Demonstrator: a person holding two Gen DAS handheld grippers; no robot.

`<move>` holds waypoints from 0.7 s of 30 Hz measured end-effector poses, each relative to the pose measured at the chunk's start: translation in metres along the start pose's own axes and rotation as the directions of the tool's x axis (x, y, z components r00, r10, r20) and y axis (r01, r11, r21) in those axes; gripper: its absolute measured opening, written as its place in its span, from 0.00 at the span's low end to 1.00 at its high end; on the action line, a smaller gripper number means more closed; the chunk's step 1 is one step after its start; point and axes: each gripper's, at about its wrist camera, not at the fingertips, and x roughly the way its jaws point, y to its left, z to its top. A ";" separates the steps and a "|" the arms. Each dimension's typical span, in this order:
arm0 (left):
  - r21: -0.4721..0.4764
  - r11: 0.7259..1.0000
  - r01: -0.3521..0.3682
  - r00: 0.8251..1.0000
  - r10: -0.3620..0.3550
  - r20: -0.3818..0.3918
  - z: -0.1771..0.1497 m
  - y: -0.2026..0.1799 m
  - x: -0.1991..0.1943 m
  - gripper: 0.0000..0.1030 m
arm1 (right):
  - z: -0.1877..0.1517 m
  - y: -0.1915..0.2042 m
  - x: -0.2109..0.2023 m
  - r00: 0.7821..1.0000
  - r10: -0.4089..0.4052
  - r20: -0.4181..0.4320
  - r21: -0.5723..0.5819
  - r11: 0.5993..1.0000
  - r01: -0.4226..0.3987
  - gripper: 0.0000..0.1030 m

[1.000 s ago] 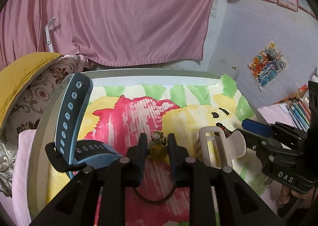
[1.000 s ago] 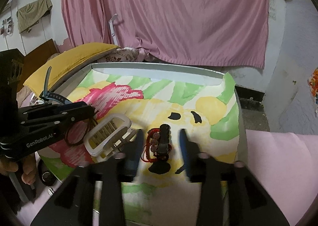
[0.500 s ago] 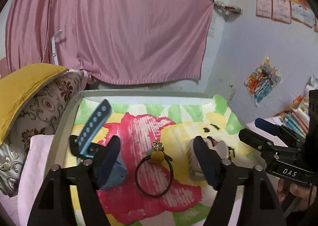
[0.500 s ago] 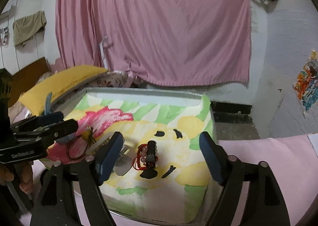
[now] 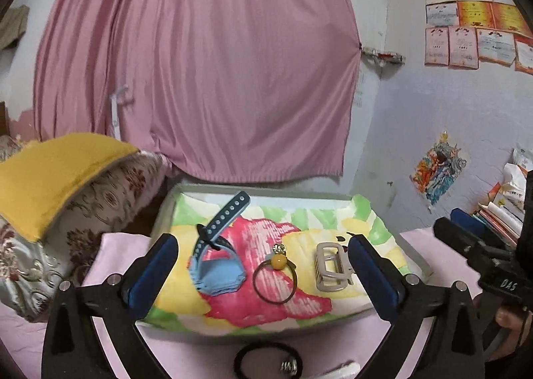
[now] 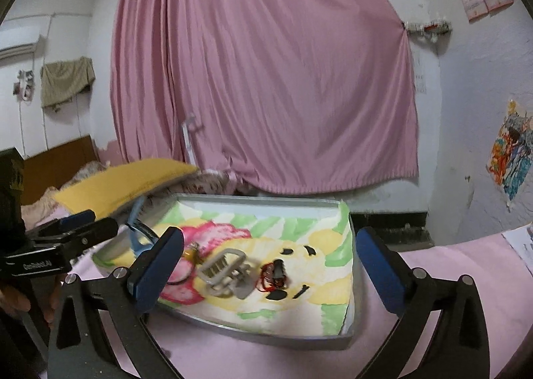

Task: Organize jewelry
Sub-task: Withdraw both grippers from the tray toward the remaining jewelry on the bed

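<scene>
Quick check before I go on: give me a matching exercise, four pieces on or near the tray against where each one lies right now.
Things:
1. blue watch
2. yellow-bead hair tie
3. white hair claw
4. black hair tie

Places:
A. off the tray, on the pink cloth in front of it
B. middle of the tray, between two other pieces
C. left part of the tray, strap reaching toward the far rim
D. right part of the tray, near the left gripper's right finger

Pairs: 1-C, 2-B, 3-D, 4-A
</scene>
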 end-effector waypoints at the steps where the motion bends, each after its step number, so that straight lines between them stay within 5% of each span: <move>1: 0.000 1.000 -0.001 1.000 0.001 0.011 0.000 0.000 -0.005 0.99 | 0.000 0.002 -0.010 1.000 0.006 0.023 0.002 1.000 -0.006 0.99; 11: 0.035 0.999 -0.005 0.997 0.002 0.071 -0.014 0.002 -0.064 0.99 | -0.010 0.024 -0.068 0.996 0.059 0.064 0.001 0.998 -0.059 0.99; 21: 0.106 0.994 -0.011 0.999 0.014 -0.031 -0.041 0.015 -0.084 0.99 | -0.034 0.052 -0.081 0.992 0.108 -0.065 -0.075 0.991 -0.113 0.99</move>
